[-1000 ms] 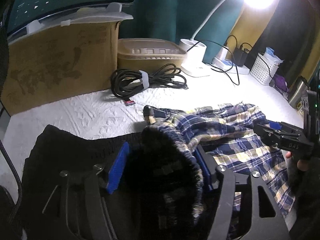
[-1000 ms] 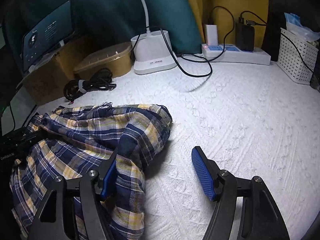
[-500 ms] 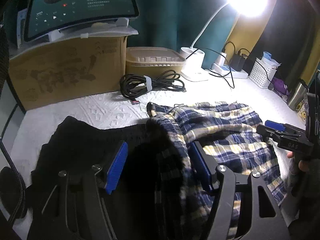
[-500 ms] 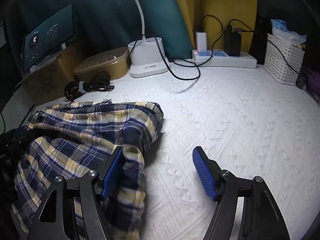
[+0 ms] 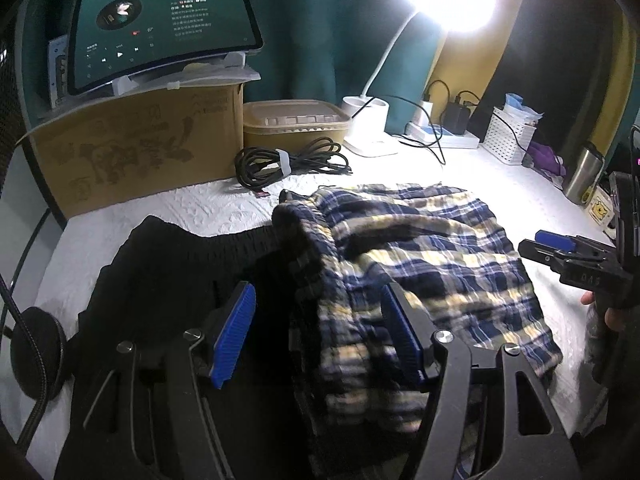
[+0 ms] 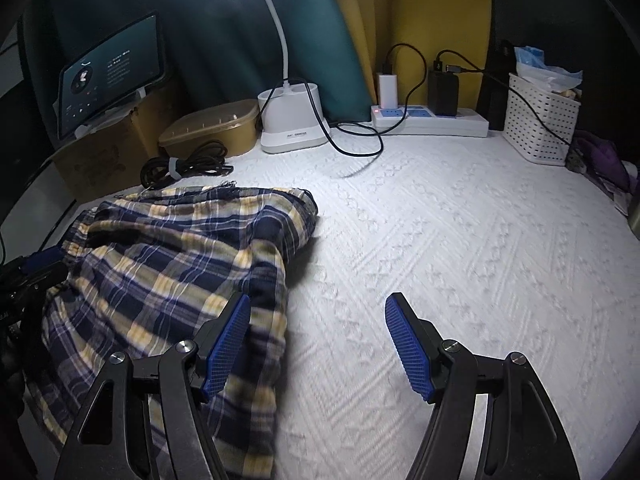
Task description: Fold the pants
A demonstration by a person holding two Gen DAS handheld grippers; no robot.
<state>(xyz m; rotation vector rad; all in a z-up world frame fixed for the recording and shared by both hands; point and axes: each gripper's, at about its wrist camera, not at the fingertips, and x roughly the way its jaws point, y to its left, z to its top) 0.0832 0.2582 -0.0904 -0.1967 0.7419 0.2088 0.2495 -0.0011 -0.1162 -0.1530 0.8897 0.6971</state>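
Blue, white and yellow plaid pants (image 5: pixel 432 264) lie rumpled on the white bed cover (image 6: pixel 460 240). Their left part rests on a black garment (image 5: pixel 160 272). My left gripper (image 5: pixel 318 292) hangs open over the pants' bunched edge; the cloth lies between the blue pads and is not pinched. My right gripper (image 6: pixel 319 300) is open too. Its left finger (image 6: pixel 226 344) is over the pants' (image 6: pixel 168 272) right edge, and only bed cover shows between its pads. In the left wrist view a finger (image 5: pixel 554 240) of the right gripper shows at the right, with a hand below it.
Along the back stand a cardboard box (image 5: pixel 136 152) carrying a lit tablet (image 5: pixel 160 32), a tan lidded container (image 5: pixel 294 124), a coiled black cable (image 5: pixel 288 162), a lamp base (image 6: pixel 292 120), a power strip (image 6: pixel 432 120) and a white basket (image 6: pixel 540 120). A steel bottle (image 5: pixel 584 172) stands at right.
Both grippers have drawn back and up from the pants. The bunched plaid cloth that filled the left gripper's jaws now lies lower and flatter between them.
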